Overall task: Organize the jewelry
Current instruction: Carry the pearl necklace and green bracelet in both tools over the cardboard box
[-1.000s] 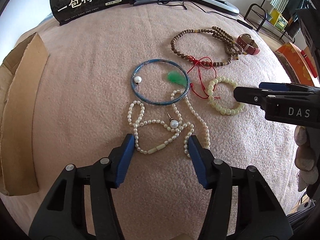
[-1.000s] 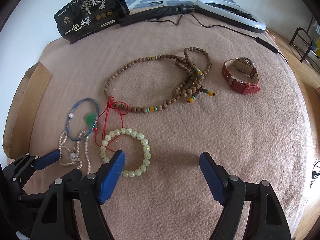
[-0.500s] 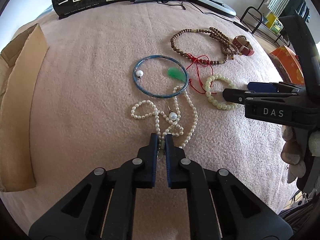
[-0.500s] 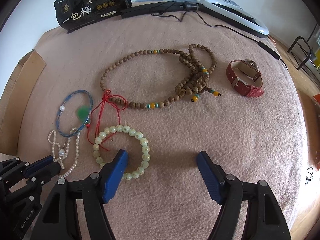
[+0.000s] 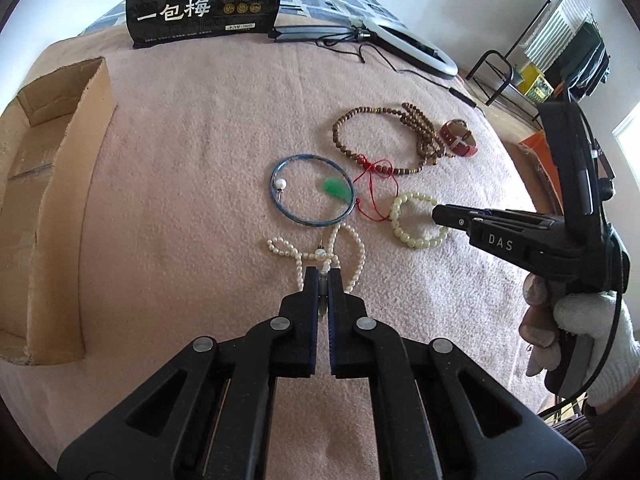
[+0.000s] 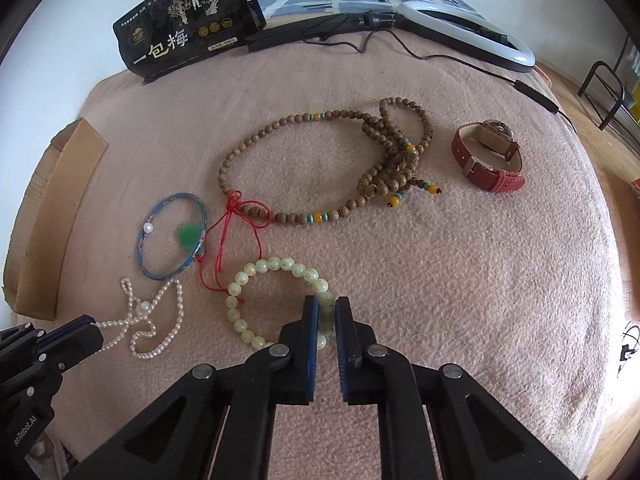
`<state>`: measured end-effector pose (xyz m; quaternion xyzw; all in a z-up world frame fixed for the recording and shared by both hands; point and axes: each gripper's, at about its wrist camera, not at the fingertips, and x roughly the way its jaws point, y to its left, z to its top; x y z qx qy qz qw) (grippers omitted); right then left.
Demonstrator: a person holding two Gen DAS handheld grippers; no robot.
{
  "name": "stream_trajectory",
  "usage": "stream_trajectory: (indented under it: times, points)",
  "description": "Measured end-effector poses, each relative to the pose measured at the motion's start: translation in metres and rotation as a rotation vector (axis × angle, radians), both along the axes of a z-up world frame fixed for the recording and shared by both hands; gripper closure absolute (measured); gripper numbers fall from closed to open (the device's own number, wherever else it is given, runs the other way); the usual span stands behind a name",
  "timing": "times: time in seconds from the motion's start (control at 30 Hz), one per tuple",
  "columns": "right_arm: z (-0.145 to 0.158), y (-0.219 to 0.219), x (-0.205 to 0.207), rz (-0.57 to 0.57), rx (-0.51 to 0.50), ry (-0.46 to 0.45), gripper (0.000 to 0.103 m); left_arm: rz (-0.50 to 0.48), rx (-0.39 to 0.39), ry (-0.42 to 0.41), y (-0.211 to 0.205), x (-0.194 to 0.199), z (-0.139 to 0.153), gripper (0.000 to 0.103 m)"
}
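Jewelry lies on a pink blanket. My left gripper (image 5: 323, 274) is shut on the white pearl necklace (image 5: 352, 240), which also shows in the right wrist view (image 6: 168, 312). My right gripper (image 6: 327, 308) is shut on the pale green bead bracelet (image 6: 256, 272), seen too in the left wrist view (image 5: 404, 216). A blue bangle (image 5: 312, 192) with a pearl earring and a green pendant on red cord (image 5: 336, 190) lies beyond. A brown wooden bead necklace (image 6: 320, 160) and a red-strapped watch (image 6: 488, 156) lie farther back.
An open cardboard box (image 5: 48, 208) stands at the left edge of the blanket. A black snack bag (image 5: 204, 0) and a ring light with cable (image 6: 464, 24) lie at the far edge. A metal rack (image 5: 504, 76) stands beyond the right side.
My left gripper closed on the pearl necklace and drew it back, bunching the strand. My right gripper moved onto the green bead bracelet and closed on it.
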<state>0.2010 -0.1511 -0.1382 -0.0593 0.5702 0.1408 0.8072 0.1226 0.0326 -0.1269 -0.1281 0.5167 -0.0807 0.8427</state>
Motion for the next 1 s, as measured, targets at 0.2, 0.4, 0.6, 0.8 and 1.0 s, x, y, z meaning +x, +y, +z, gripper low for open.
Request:
stream_trajectory:
  times: [0.2,0.4,0.6,0.8,1.0]
  points:
    - [0.021,-0.001,-0.004,-0.011,0.063,-0.040,0.098,0.036,-0.048,-0.061,0.017,-0.002,0.029,0.102]
    - [0.042,0.000,-0.009,-0.017,0.107,-0.086,0.098,0.081,-0.099,-0.100,0.033,-0.004,0.051,0.102]
    - [0.064,0.005,-0.018,-0.002,0.137,-0.131,0.098,0.091,-0.097,-0.161,0.041,-0.010,0.076,0.102]
    - [0.086,0.013,-0.028,0.023,0.192,-0.165,0.098,0.085,-0.080,-0.221,0.043,-0.017,0.103,0.102]
    - [0.100,0.032,-0.036,0.068,0.221,-0.194,0.098,0.099,-0.101,-0.266,0.054,-0.020,0.129,0.102]
